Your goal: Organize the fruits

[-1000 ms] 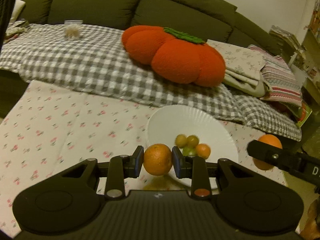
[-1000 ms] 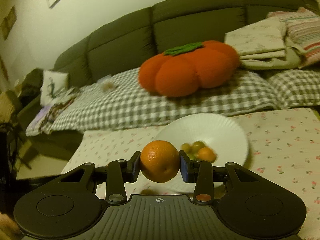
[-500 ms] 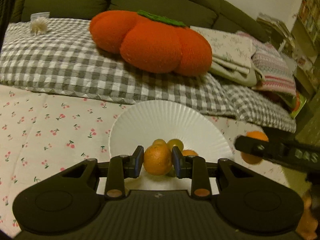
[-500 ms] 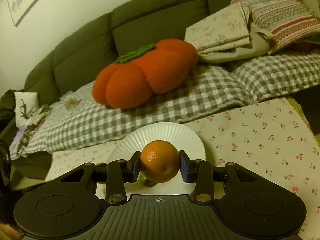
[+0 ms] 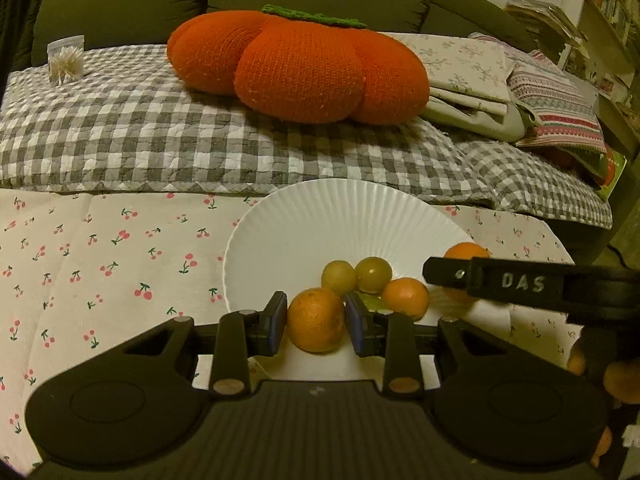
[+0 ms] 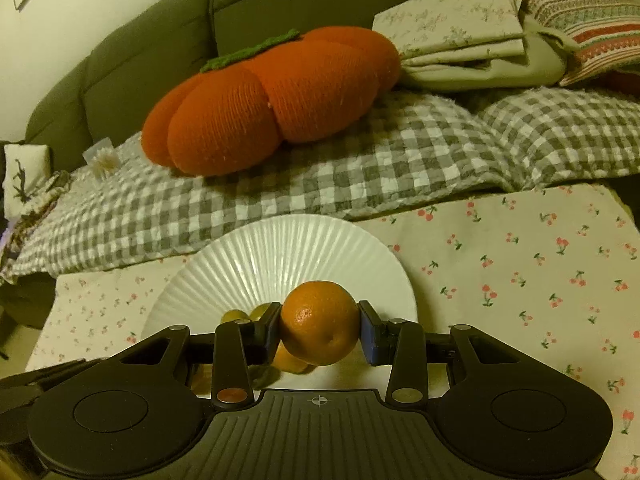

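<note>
A white ribbed plate [image 5: 344,216] lies on the cherry-print cloth [image 5: 100,248]. On it are two green grapes [image 5: 356,276] and a small orange fruit [image 5: 405,298]. My left gripper [image 5: 316,322] is shut on an orange [image 5: 316,320] low over the plate's near edge. My right gripper [image 6: 320,330] is shut on a larger orange [image 6: 319,328] above the plate [image 6: 280,256]. In the left wrist view the right gripper's finger [image 5: 500,282] reaches in from the right with its orange [image 5: 466,252] partly hidden behind it.
A sofa behind the table carries a grey checked quilt [image 5: 160,140], a big orange pumpkin cushion [image 5: 300,68], folded linens [image 5: 472,76] and a small clear box [image 5: 66,58]. Bookshelves [image 5: 612,20] stand at the far right.
Both grippers have moved closer to the plate and lower, each still holding its orange. The right gripper now hangs over the plate's right side.
</note>
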